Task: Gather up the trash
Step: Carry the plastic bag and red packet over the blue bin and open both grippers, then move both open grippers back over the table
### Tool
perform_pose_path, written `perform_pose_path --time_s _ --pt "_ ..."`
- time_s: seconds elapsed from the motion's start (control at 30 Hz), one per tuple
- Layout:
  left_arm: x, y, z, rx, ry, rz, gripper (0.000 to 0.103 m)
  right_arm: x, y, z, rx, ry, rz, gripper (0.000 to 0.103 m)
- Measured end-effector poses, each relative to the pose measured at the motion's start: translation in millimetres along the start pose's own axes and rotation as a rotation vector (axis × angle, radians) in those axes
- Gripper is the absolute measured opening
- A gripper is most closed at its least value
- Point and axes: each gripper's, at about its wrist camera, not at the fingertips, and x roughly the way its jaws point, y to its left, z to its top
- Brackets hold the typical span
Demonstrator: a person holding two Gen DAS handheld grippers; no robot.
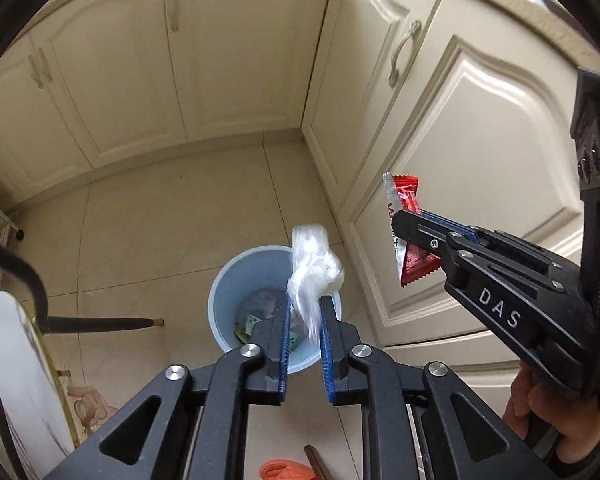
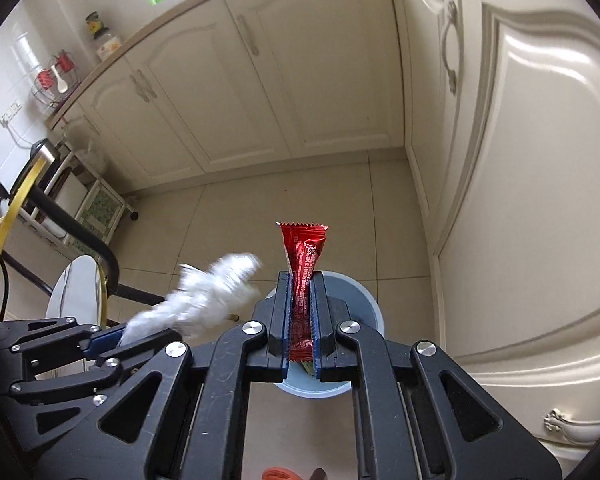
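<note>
Tissue (image 1: 314, 264) sits loosely between left gripper (image 1: 305, 304) pads, over bin (image 1: 224, 292) at 6 o'clock. Right gripper (image 2: 302, 280) clenches wrapper (image 2: 306, 256). Center both above bin, then release.

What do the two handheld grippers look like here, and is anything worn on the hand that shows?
Both grippers, the left gripper and the right gripper, are matte black linkage frames with silver round bolts and blue ridged pads lining the fingers. The right one bears white letters "DAS". The hand holding it ends in a dark sleeve cuff.
</note>
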Motion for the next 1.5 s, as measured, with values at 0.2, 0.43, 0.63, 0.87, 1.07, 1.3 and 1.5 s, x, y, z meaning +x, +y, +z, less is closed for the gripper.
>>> perform_pose_path --time_s 0.2,0.43,0.63,0.87,1.07,1.3,1.5 --pt "9.5 15.8 12.7 -0.076 -0.019 -0.004 0.046 22.2 -18.8 -10.4 0.047 0.023 0.002 0.009" --pt "-30.7 3.0 -4.7 -0.085 -0.087 0.107 0.058 45.7 -10.6 -14.8 0.045 0.067 0.043 0.021" --pt "-92.0 -17.0 -19.2 -0.058 -0.189 0.185 0.071 35.8 3.0 -9.9 0.059 0.039 0.035 0.063" --pt "-183.9 -30.1 -72.7 -0.049 -0.309 0.207 0.072 -28.1 34.5 -6.1 0.033 -0.032 0.101 0.072" --pt "-268.9 -25.8 -126.2 -0.066 -0.431 0.221 0.086 -100.2 94.4 -5.0 -0.068 -0.138 0.162 0.091" --pt "-344.3 12.7 -197.0 -0.158 -0.543 0.318 0.097 -158.3 183.1 -14.7 -0.236 -0.188 0.259 0.102" --pt "-383.3 61.8 -257.7 -0.287 -0.560 0.429 0.099 -168.3 269.9 -24.5 -0.389 -0.181 0.278 0.102"
